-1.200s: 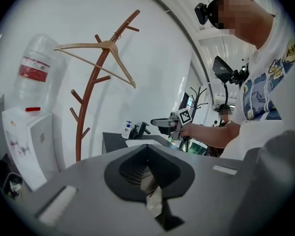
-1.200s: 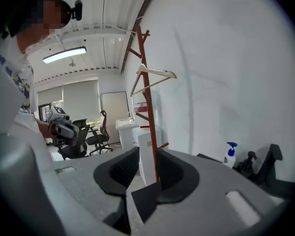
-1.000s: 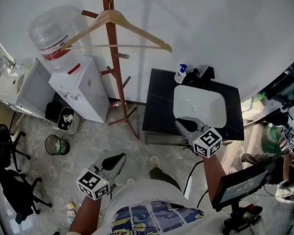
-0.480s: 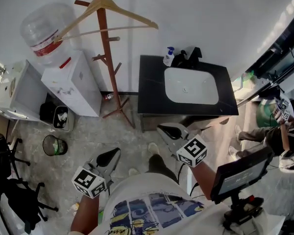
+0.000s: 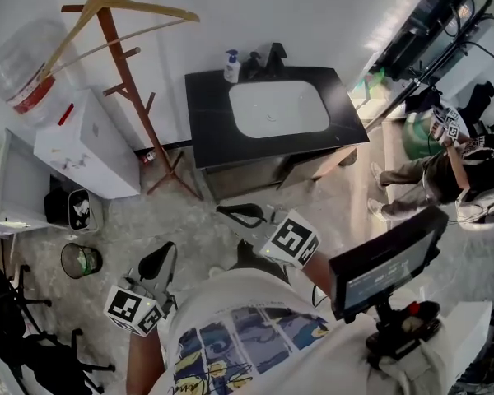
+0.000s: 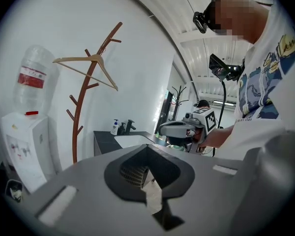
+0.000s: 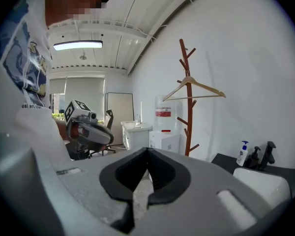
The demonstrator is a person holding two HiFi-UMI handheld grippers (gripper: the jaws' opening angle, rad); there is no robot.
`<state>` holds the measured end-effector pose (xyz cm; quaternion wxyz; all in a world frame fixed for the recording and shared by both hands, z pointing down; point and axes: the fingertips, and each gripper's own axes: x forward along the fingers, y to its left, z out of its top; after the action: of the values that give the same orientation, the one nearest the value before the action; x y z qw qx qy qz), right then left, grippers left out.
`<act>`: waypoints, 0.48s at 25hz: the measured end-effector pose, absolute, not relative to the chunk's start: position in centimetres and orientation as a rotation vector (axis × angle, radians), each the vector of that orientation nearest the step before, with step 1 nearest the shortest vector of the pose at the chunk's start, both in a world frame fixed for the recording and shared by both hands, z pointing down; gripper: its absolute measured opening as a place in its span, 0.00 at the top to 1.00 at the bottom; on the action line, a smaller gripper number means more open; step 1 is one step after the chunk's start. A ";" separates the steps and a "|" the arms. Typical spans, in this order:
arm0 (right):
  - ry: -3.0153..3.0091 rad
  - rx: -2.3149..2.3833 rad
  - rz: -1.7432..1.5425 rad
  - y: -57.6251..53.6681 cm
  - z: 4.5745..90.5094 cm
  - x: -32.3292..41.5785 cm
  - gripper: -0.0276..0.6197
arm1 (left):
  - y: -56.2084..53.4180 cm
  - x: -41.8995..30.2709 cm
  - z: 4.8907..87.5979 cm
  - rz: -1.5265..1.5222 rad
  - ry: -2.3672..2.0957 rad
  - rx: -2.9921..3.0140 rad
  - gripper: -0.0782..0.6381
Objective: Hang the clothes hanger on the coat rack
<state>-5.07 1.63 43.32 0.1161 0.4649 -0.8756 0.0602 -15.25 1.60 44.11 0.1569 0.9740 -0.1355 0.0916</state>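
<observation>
The pale wooden clothes hanger (image 5: 144, 6) hangs from a high peg of the reddish-brown wooden coat rack (image 5: 123, 76) at the far left, by the wall. Nearer me, my left gripper (image 5: 159, 253) is closed on nothing — and my right gripper (image 5: 226, 213), further right, is closed and empty too, both well apart from the rack.
</observation>
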 end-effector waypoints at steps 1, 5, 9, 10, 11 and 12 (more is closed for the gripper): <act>-2.568 1.352 0.172 1.9 43.1 -5.5 0.95 | 1.8 -15.3 44.2 0.262 -0.383 2.792 0.89; -2.577 1.322 0.139 2.7 42.5 -6.5 0.95 | 2.0 -15.2 43.7 0.260 -0.389 2.816 0.89; -2.587 1.301 0.114 3.2 42.2 -7.4 0.95 | 2.5 -15.3 43.4 0.255 -0.392 2.821 0.89; -2.587 1.294 0.110 3.4 42.1 -7.6 0.95 | 2.7 -15.4 43.4 0.254 -0.390 2.822 0.89; -2.586 1.289 0.105 3.5 42.0 -7.8 0.95 | 2.9 -15.4 43.5 0.253 -0.387 2.822 0.89; -2.586 1.284 0.100 3.7 42.0 -8.0 0.95 | 3.1 -15.5 43.5 0.253 -0.387 2.821 0.89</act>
<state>-7.98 3.66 41.98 0.1261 0.4408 -0.8880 0.0344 -15.46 3.05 43.49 0.1411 0.9770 -0.1339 0.0877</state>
